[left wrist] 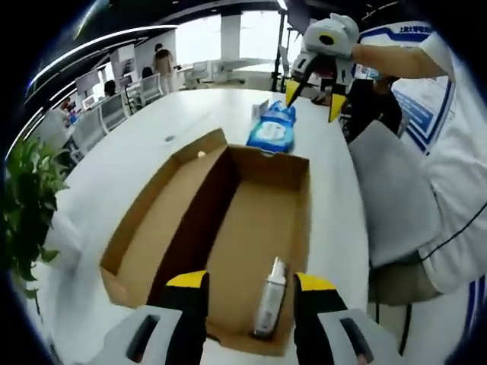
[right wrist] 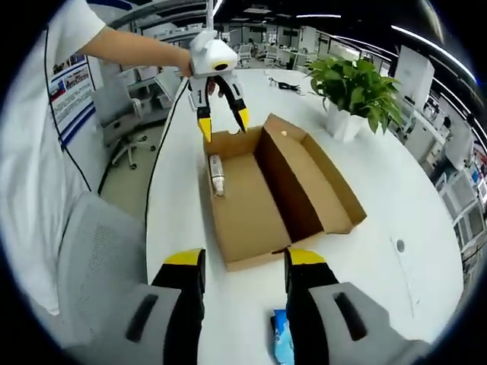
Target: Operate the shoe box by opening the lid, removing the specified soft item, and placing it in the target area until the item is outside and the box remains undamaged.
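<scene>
The cardboard shoe box [left wrist: 262,205] lies open on the white table [left wrist: 144,144], its lid [left wrist: 163,220] folded flat to one side. A small white bottle [left wrist: 270,296] lies inside, near my left gripper [left wrist: 251,283], which hovers open over that end of the box. The blue soft pack [left wrist: 272,129] rests on the table just beyond the box's far end. Above it my right gripper [left wrist: 316,95] hangs open. From the right gripper view, the pack [right wrist: 281,338] lies low between my open right gripper [right wrist: 243,258] fingers, with the box [right wrist: 251,213], bottle [right wrist: 217,175] and left gripper [right wrist: 222,122] ahead.
A potted plant [right wrist: 354,91] stands on the table beyond the lid side of the box. A grey chair [left wrist: 396,198] and the person holding the grippers are at the table's edge. Office desks and chairs [left wrist: 114,106] fill the background.
</scene>
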### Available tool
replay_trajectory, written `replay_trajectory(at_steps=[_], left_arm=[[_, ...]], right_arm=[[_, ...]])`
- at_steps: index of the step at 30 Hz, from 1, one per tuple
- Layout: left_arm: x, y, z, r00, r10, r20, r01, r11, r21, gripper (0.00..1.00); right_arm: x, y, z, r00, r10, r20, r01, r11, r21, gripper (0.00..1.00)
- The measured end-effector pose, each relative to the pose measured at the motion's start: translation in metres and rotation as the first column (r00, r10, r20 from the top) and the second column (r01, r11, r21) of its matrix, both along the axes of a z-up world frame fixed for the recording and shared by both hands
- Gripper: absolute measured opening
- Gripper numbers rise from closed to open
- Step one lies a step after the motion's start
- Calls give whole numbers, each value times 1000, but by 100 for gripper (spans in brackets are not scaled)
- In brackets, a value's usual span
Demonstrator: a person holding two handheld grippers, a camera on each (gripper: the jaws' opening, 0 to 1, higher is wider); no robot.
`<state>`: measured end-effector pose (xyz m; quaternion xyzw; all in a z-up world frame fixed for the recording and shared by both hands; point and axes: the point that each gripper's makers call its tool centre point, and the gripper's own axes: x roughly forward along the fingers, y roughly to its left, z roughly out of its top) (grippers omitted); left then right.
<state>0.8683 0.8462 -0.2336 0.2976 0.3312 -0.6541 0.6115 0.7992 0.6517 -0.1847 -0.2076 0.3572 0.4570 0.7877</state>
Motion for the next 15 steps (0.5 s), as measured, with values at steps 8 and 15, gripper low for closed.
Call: replay_trajectory(at_steps=[8,15], left_arm=[[2,11,-26,996,-68,-66,73,994,75,45],[9,13,-42,993,-76,-94,87,990,114,44]], right_arm=[[5,3,4,1000,-10,-2,10,999,31,38],[4,6,-2,1000,-11,-17,12,999,37,38]])
